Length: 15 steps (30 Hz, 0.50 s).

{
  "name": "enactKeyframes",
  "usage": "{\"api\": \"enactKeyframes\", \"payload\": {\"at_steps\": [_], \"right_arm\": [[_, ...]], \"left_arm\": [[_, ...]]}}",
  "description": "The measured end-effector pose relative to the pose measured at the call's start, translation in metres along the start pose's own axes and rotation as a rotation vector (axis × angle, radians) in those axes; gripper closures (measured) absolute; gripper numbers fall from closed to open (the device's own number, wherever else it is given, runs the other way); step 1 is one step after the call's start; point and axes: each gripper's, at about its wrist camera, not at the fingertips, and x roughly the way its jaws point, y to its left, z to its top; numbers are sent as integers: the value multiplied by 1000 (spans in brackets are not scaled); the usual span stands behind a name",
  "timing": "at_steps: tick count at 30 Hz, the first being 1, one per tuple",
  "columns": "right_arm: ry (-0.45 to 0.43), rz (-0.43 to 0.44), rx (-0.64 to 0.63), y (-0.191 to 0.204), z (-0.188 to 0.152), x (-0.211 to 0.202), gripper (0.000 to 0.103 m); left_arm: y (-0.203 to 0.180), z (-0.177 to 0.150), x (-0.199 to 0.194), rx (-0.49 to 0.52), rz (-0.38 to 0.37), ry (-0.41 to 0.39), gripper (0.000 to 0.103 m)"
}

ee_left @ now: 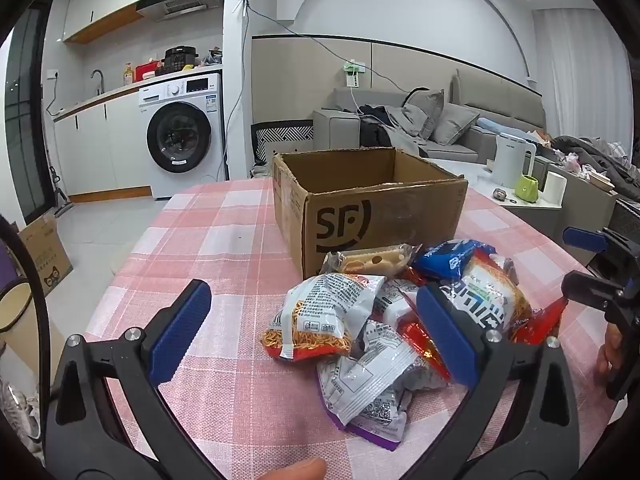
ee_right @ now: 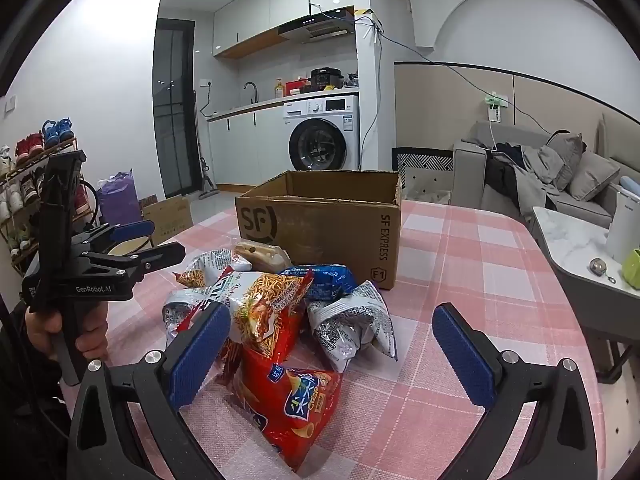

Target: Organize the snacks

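Left wrist view: left claw point(ee_left: 316, 332) and right claw point(ee_right: 332, 348) gape over snack packets point(ee_left: 360, 320) beside the cardboard box point(ee_left: 372, 208).

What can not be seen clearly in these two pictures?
- Inside of the cardboard box: both views, hidden by its own walls.
- Snack packets at the bottom of the pile: covered by upper packets.
- Left gripper finger hides part of the pile, left wrist view.
- Print on the packets: too small.
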Motion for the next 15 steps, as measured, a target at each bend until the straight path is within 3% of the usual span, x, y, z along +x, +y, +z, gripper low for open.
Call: {"api": "enactKeyframes", "payload": {"at_steps": [15], "right_arm": [[3,-19,2,0,-1,2,0]], "left_arm": [[0,0,0,-4,-1,4,1]]}}
